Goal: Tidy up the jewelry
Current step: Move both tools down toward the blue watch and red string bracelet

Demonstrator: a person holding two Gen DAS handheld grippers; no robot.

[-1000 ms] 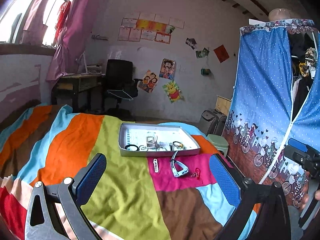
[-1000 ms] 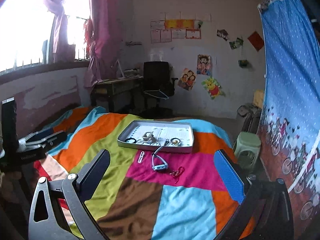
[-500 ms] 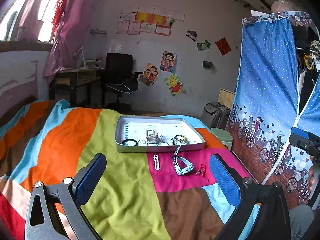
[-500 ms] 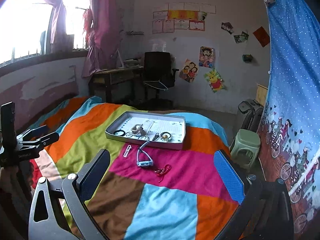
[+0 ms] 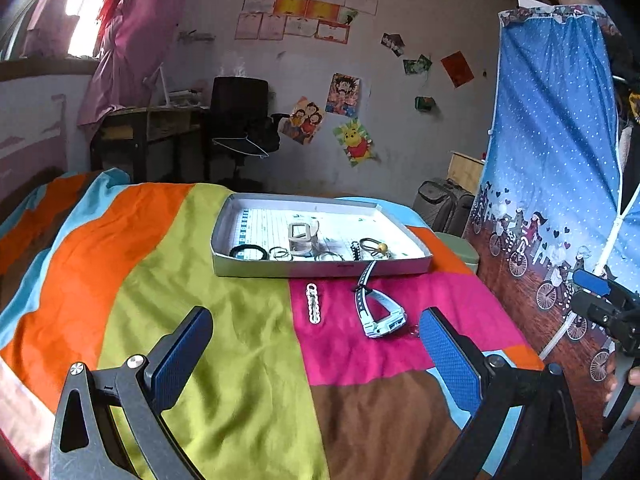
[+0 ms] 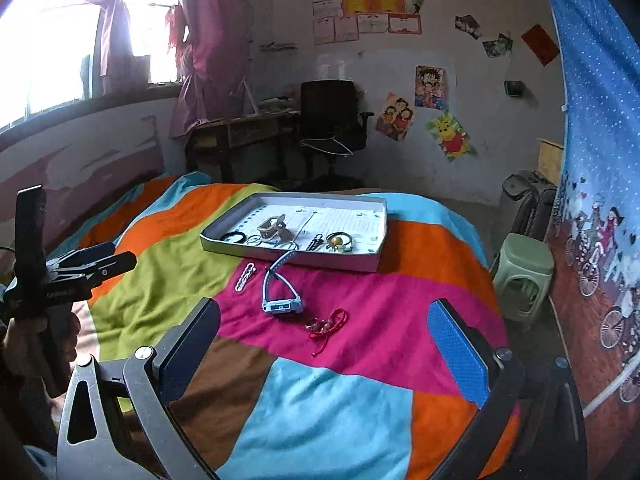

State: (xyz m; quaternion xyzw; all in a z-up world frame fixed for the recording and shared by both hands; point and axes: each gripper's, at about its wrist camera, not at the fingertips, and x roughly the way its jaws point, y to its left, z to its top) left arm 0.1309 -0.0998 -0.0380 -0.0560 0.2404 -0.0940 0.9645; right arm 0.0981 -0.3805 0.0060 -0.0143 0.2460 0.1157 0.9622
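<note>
A shallow grey tray lies on a patchwork bedspread and holds rings, a black band, a beige watch and a beaded hair tie. In front of it on the pink patch lie a silver chain piece, a white-blue watch and a red string bracelet. My left gripper hangs open above the bed, short of these pieces. My right gripper is open too, just short of the red bracelet. Both hold nothing.
A blue printed wardrobe curtain stands right of the bed, with a green stool and a suitcase beside it. A desk and black chair stand behind the bed. A hand holds the left gripper.
Both cameras have moved closer to the bed and slightly lower, so tray and loose pieces look larger. Both grippers stay open; no piece has shifted.
</note>
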